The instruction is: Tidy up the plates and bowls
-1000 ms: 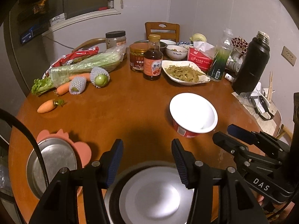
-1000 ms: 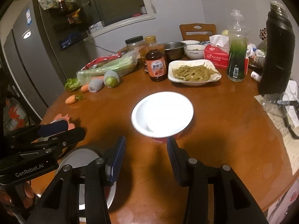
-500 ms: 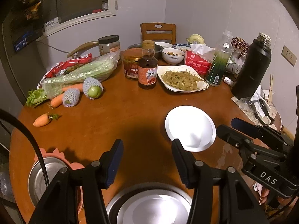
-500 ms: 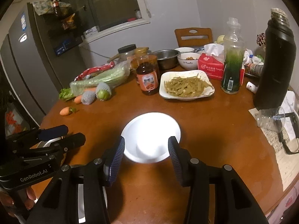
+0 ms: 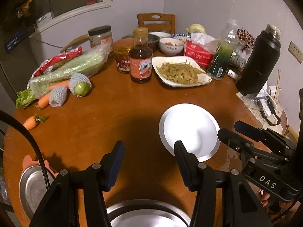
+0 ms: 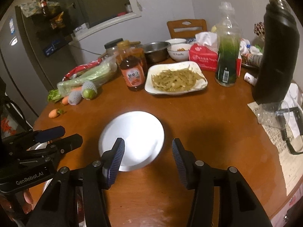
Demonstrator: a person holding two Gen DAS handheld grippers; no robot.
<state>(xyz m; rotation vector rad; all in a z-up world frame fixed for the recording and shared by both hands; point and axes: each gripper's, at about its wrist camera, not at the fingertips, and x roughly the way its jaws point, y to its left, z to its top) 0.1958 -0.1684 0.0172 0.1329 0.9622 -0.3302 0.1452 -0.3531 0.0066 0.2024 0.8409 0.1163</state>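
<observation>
A white plate (image 5: 189,130) covers a bowl on the round wooden table; it also shows in the right wrist view (image 6: 132,138). My left gripper (image 5: 148,162) is open and empty, above a steel dish (image 5: 147,216) at the near edge. A second steel dish (image 5: 32,187) sits on a pink mat at the left. My right gripper (image 6: 146,162) is open and empty, just behind and right of the white plate. Each gripper shows in the other's view: the right one in the left wrist view (image 5: 246,134), the left one in the right wrist view (image 6: 53,138).
At the back stand a plate of stir-fried food (image 5: 180,72), a sauce bottle (image 5: 141,56), jars, a small white bowl (image 5: 171,46), a steel bowl (image 6: 155,52), a tissue box, a green bottle and a black thermos (image 5: 259,60). Celery, carrots and netted fruit lie left.
Both grippers have risen and pulled back from the table. The white plate and the steel dish look smaller and lower in view. Both grippers stay open.
</observation>
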